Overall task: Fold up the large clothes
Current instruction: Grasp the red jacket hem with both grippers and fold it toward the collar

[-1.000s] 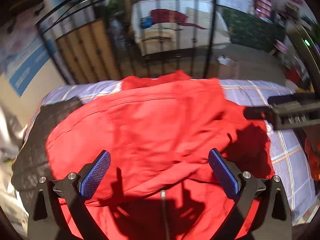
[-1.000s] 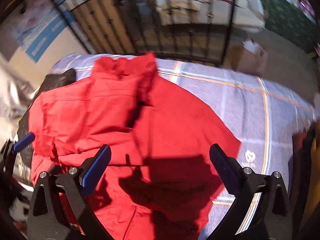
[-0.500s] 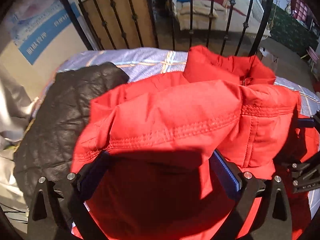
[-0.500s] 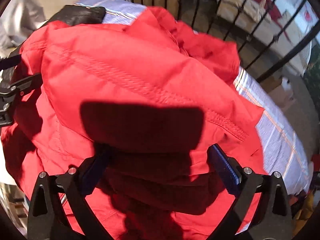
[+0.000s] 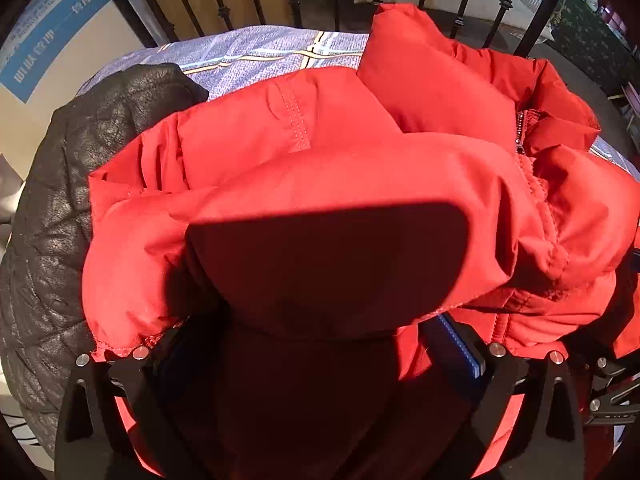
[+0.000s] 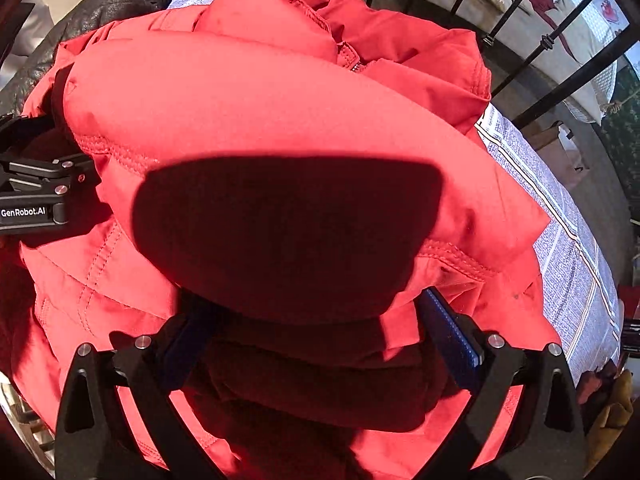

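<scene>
1. A bed with a lilac plaid sheet (image 5: 256,52) stands against a black iron railing (image 5: 220,4).
2. The red puffer jacket (image 5: 360,176) lies bunched on that sheet, its hem folded up toward the collar.
3. A black quilted leather jacket (image 5: 48,208) sits just beside it, on the left.
4. Left hand-held gripper (image 5: 320,344): fingers spread wide, a thick fold of red fabric draped between them.
5. Right hand-held gripper (image 6: 320,332): likewise spread, the fold bulging over its blue pads (image 6: 452,336).
</scene>
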Demonstrator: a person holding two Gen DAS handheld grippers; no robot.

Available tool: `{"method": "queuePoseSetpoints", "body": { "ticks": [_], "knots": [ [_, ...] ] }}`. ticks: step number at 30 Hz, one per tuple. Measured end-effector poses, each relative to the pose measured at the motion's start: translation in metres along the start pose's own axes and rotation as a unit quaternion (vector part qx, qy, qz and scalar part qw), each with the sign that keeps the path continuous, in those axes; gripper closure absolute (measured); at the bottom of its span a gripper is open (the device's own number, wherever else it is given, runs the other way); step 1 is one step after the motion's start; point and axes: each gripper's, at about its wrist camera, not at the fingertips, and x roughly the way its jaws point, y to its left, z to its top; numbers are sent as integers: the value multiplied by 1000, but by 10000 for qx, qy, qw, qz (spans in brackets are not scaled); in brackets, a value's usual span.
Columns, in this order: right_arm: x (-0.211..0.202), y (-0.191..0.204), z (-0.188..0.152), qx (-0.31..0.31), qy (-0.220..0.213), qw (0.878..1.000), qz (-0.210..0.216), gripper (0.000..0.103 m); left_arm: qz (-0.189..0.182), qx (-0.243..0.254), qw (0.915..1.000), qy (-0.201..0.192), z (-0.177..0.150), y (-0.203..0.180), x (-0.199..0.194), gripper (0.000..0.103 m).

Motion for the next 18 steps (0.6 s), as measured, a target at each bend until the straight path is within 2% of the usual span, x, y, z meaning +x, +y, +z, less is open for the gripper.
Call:
{"method": "queuePoseSetpoints", "body": {
  "ticks": [3,8,12,15,18],
  "knots": [
    [-19,-2,-9,229,-127,9996,97,6,20,-82,9999,-80,-8,1,-17,6],
    [-62,-21,-52,686,-651,9945,447,6,-74,-32,9976,-683,-39,15,-75,6],
    [-73,-48,-94,1082,-592,9909,545,6,130,-55,9950,-989,-67,45,-115,6],
    [-73,-78,-131,1593,-426,9846,580,6,191,-277,9945,-996,-81,78,-131,6],
    [-73,-96,-165,2146,-234,9736,743,6,285,-459,9958,-735,-108,108,-135,6]
  ]
}}
